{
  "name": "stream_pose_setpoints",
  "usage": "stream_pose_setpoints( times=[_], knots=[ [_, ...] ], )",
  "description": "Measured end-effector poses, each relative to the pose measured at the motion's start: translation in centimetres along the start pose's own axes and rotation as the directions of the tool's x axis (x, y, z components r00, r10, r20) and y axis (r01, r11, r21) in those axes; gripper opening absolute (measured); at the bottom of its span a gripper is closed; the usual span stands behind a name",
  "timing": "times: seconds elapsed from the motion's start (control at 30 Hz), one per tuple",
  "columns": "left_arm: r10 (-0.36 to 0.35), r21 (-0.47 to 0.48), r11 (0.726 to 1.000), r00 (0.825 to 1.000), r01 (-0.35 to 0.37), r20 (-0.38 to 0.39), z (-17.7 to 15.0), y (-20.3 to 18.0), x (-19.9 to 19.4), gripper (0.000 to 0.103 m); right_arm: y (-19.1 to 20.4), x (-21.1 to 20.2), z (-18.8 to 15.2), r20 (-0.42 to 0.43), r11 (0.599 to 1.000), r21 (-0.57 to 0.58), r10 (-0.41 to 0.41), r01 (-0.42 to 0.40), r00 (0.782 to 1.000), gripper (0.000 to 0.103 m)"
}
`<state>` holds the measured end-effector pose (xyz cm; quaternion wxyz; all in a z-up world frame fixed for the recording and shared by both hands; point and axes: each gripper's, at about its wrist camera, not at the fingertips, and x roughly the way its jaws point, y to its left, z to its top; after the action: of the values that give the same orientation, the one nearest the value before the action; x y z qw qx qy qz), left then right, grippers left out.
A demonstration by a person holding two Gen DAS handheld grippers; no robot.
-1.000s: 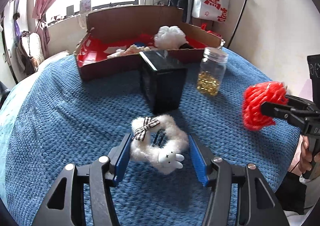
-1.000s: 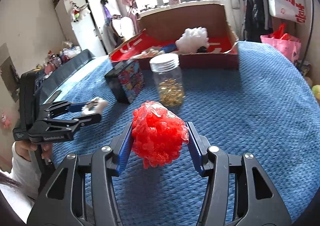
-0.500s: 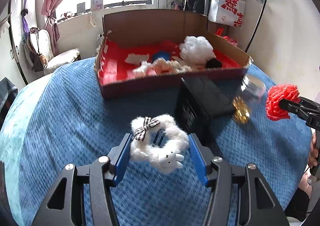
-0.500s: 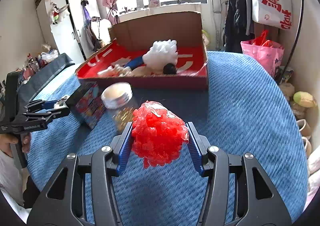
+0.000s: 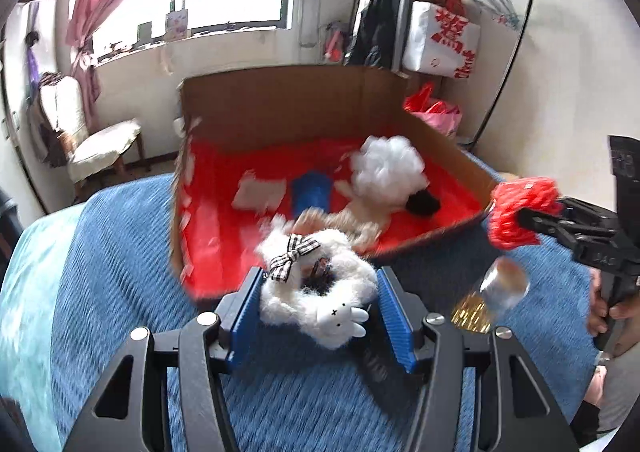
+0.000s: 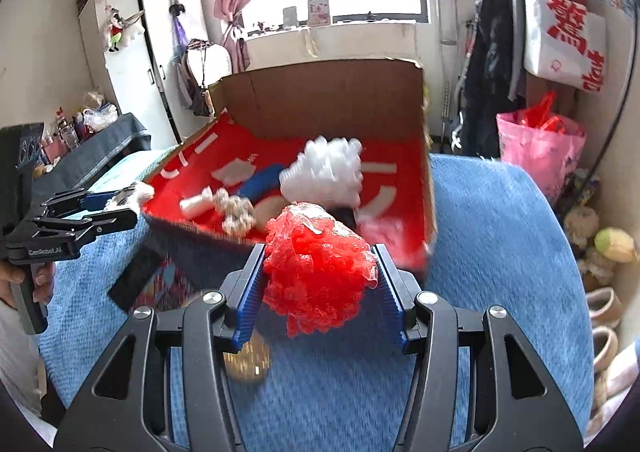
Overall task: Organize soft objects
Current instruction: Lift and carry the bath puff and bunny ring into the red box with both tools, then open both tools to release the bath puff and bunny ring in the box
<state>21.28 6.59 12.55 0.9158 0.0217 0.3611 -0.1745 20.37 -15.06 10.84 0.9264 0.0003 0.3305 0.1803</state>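
My left gripper (image 5: 316, 304) is shut on a white fluffy scrunchie (image 5: 316, 292) with a checked bow and a small bunny head. It hangs above the blue blanket, just before the near wall of the cardboard box (image 5: 280, 104). My right gripper (image 6: 318, 276) is shut on a red mesh puff (image 6: 318, 272), also held up near the box's front wall. In the left wrist view the red puff (image 5: 520, 212) and the right gripper show at the right. The box (image 6: 332, 92) has a red floor with a white puff (image 6: 324, 172), a blue roll (image 5: 311, 194) and other soft bits.
A glass jar (image 5: 500, 292) with golden contents and a dark patterned tin (image 6: 148, 284) stand on the blue blanket (image 6: 500, 252) below the grippers. A clothes rack, bags and a pink sack (image 6: 540, 156) are at the right; a white cabinet (image 6: 132, 64) is at the left.
Both grippers have risen and moved toward the box, each still holding its object. The jar and tin have slid low in the views, and the box now looks much closer.
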Motion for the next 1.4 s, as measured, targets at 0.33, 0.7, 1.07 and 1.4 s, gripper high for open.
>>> stream_pose_setpoints(
  times=[0.33,0.7,1.07,1.4],
  knots=[
    [-0.138,0.053,0.988,0.988,0.142,-0.069,5.6,-1.9,4.9,0.059,0.8,5.6,3.4,-0.101,0.997,-0.074,-0.005,-0.002,0.995,0.050],
    [-0.136,0.075,0.985,0.967,0.155,-0.215,8.4,-2.5,12.5,0.059,-0.1,10.3,4.5,-0.165,0.996,-0.082,-0.045,0.031,0.985,0.050],
    [-0.111,0.070,0.988,0.953,0.136,-0.282,8.9,-1.8,17.0,0.059,-1.9,13.4,6.0,-0.157,0.997,-0.053,-0.063,0.055,0.986,0.051],
    [-0.092,0.102,0.987,0.954,0.125,-0.284,8.7,-1.9,17.6,0.059,-0.8,14.5,5.2,-0.187,0.993,-0.114,-0.047,0.026,0.981,0.053]
  ],
)
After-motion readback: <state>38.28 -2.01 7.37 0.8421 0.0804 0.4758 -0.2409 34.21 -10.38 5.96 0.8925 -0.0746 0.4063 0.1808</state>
